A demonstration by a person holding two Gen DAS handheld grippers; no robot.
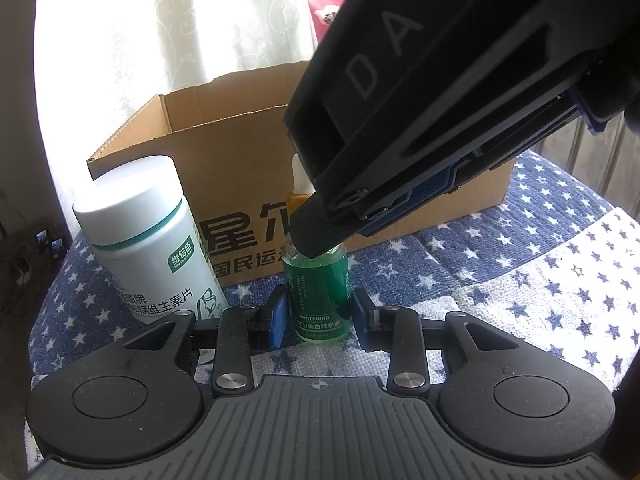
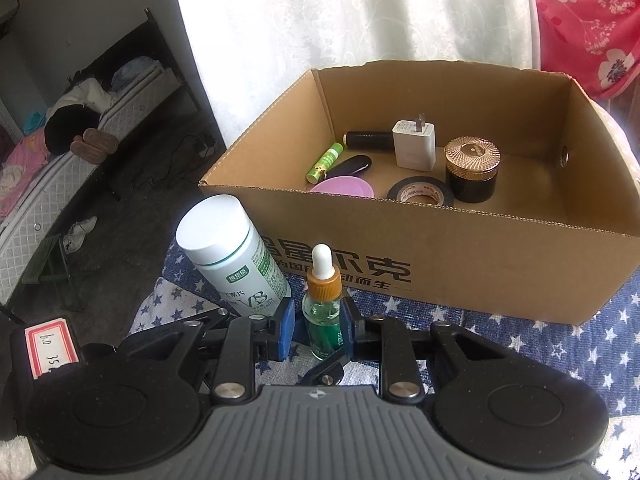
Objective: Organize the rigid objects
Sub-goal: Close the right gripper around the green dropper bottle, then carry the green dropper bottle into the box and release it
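1. The step in hand looks like lifting the green dropper bottle (image 2: 323,312) into the cardboard box (image 2: 440,240). It stands upright on the star-patterned cloth (image 2: 520,344), just in front of the box's near wall and just beside the white vitamin bottle (image 2: 232,252).

2. Both tools are at the same bottle. The right hand-held gripper (image 2: 318,330) has its blue pads on either side of the glass body and appears closed on it. The left hand-held gripper (image 1: 318,320) also brackets the lower body; its left pad looks to touch the glass, but I cannot tell whether its right pad presses.

3. To do it well, I judge one grip should carry the load: let the left release and back off before the right lifts, so the two do not pull against each other.

4. Keep the bottle upright and raise it straight, clear of the vitamin bottle, which could tip if nudged.

5. Clear the box's near rim, then lower into bare floor, away from the black tape roll (image 2: 420,196), gold-lidded jar (image 2: 472,168) and white charger (image 2: 414,144).

6. Glass is slick; a firm hold at the body is safer than at the rubber bulb.
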